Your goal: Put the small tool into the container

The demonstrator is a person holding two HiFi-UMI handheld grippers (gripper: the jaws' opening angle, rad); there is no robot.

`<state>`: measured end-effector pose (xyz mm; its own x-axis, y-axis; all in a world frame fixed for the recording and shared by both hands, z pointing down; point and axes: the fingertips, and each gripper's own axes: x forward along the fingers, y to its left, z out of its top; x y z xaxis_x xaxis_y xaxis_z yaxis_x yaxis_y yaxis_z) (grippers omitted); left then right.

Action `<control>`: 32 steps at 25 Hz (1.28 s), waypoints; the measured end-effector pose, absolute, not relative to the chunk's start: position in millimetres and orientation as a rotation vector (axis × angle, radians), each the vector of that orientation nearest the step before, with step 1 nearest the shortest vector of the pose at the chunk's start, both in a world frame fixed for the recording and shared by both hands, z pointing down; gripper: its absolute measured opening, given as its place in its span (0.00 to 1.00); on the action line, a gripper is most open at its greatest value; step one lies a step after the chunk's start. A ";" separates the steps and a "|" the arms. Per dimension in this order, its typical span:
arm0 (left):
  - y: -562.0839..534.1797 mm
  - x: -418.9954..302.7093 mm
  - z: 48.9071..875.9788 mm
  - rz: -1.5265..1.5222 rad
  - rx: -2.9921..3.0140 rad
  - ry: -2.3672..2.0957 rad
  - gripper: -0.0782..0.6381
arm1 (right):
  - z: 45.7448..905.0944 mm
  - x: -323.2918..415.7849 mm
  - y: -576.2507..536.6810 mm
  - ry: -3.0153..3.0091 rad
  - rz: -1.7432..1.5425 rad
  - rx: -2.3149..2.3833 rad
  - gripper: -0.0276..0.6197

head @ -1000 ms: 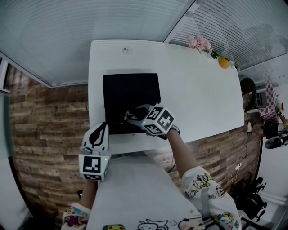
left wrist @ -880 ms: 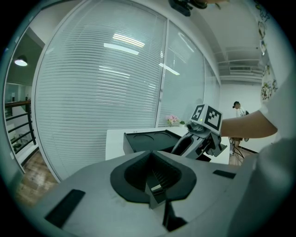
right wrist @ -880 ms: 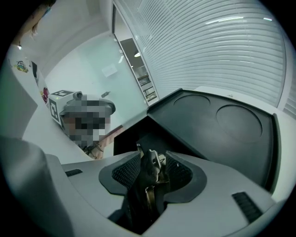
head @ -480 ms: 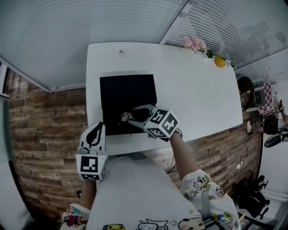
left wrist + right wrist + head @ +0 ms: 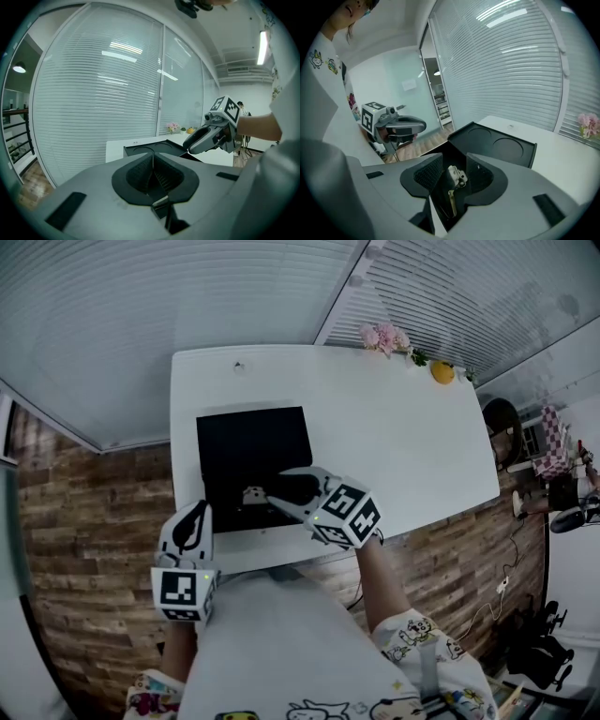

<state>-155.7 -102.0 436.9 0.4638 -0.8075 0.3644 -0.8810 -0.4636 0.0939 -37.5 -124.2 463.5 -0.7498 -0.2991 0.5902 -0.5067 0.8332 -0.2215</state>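
1. Right gripper (image 5: 277, 492) hovers over the near edge of the container (image 5: 248, 442), jaws parted wide.
2. Small tool (image 5: 456, 177) sits between the jaws, touching neither pad, within the container's outline.
3. Left gripper (image 5: 152, 165) is pinched closed and empty, off the container's near-left corner.

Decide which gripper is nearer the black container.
Right. The right gripper reaches over the black container's near edge; the left gripper hangs by the table's near-left corner, short of it.

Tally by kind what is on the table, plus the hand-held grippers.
Left hand-held gripper and right hand-held gripper: 2
Black container: 1
Small tool: 1
Pink flower bunch: 1
Orange round thing: 1
Total: 6
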 end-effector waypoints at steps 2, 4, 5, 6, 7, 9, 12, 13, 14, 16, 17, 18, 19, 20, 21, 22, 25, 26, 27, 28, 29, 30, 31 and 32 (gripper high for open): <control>-103.2 -153.2 433.3 0.385 2.460 -1.448 0.13 | 453.3 -31.4 -125.4 -2.485 0.483 0.649 0.25; -104.7 -150.6 429.9 0.378 2.474 -1.447 0.13 | 443.9 -25.8 -127.1 -2.506 0.461 0.701 0.25; -105.0 -149.2 428.4 0.376 2.481 -1.446 0.13 | 439.6 -23.1 -127.3 -2.515 0.451 0.724 0.25; -104.8 -147.9 427.1 0.375 2.486 -1.446 0.12 | 435.3 -20.4 -127.0 -2.525 0.443 0.746 0.25; -104.5 -146.6 425.8 0.374 2.492 -1.446 0.13 | 431.0 -17.7 -126.4 -2.534 0.433 0.767 0.25; -104.0 -143.7 422.2 0.366 2.501 -1.443 0.13 | 422.4 -12.5 -125.3 -2.551 0.411 0.811 0.25; -102.9 -139.5 416.8 0.351 2.519 -1.437 0.12 | 410.6 -4.8 -122.6 -2.578 0.378 0.883 0.25; -102.8 -138.4 414.9 0.348 2.525 -1.436 0.13 | 406.8 -2.2 -122.0 -2.585 0.371 0.910 0.24; -102.9 -137.3 412.8 0.345 2.531 -1.433 0.13 | 403.3 0.3 -121.5 -2.593 0.365 0.938 0.23; -102.8 -135.5 410.1 0.344 2.538 -1.427 0.13 | 397.4 5.1 -120.0 -2.610 0.359 0.992 0.21; -102.6 -134.9 409.6 0.345 2.542 -1.426 0.13 | 394.9 7.6 -119.0 -2.618 0.356 1.017 0.20; -102.6 -133.8 408.7 0.344 2.547 -1.424 0.12 | 392.5 10.2 -118.1 -2.626 0.351 1.041 0.18; -102.6 -132.1 407.1 0.340 2.552 -1.420 0.13 | 390.0 13.2 -117.2 -2.632 0.344 1.066 0.17; -102.3 -129.8 405.3 0.335 2.555 -1.415 0.13 | 387.5 16.4 -116.3 -2.637 0.337 1.090 0.15; -101.7 -127.5 403.8 0.330 2.558 -1.407 0.12 | 385.1 19.6 -115.3 -2.640 0.330 1.113 0.14; -100.9 -125.4 402.9 0.327 2.561 -1.401 0.13 | 383.1 22.7 -114.2 -2.644 0.324 1.136 0.13; -98.7 -120.0 403.5 0.326 2.569 -1.387 0.13 | 379.8 31.5 -110.6 -2.657 0.313 1.196 0.11; -97.9 -118.2 404.2 0.326 2.572 -1.382 0.13 | 379.4 34.2 -109.1 -2.659 0.312 1.211 0.11; -97.3 -116.5 405.1 0.326 2.575 -1.377 0.13 | 379.0 36.4 -107.5 -2.658 0.310 1.222 0.11; -96.9 -114.5 405.7 0.325 2.578 -1.370 0.12 | 378.5 37.7 -105.7 -2.656 0.307 1.227 0.11; -96.8 -112.3 405.9 0.323 2.582 -1.362 0.13 | 378.2 38.5 -104.0 -2.652 0.302 1.227 0.10; -97.0 -110.0 405.9 0.323 2.585 -1.354 0.13 | 378.1 38.9 -102.2 -2.648 0.296 1.224 0.09; -97.0 -107.6 406.0 0.324 2.588 -1.347 0.13 | 378.2 39.4 -100.4 -2.644 0.290 1.223 0.08; -96.7 -105.3 406.3 0.324 2.590 -1.341 0.13 | 378.6 40.0 -98.6 -2.641 0.285 1.225 0.07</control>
<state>-105.3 -96.7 406.3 0.5627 -0.7753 0.2868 -0.8208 -0.5653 0.0823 40.0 -98.6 378.6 -0.6300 -0.7266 0.2742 -0.7683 0.6345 -0.0842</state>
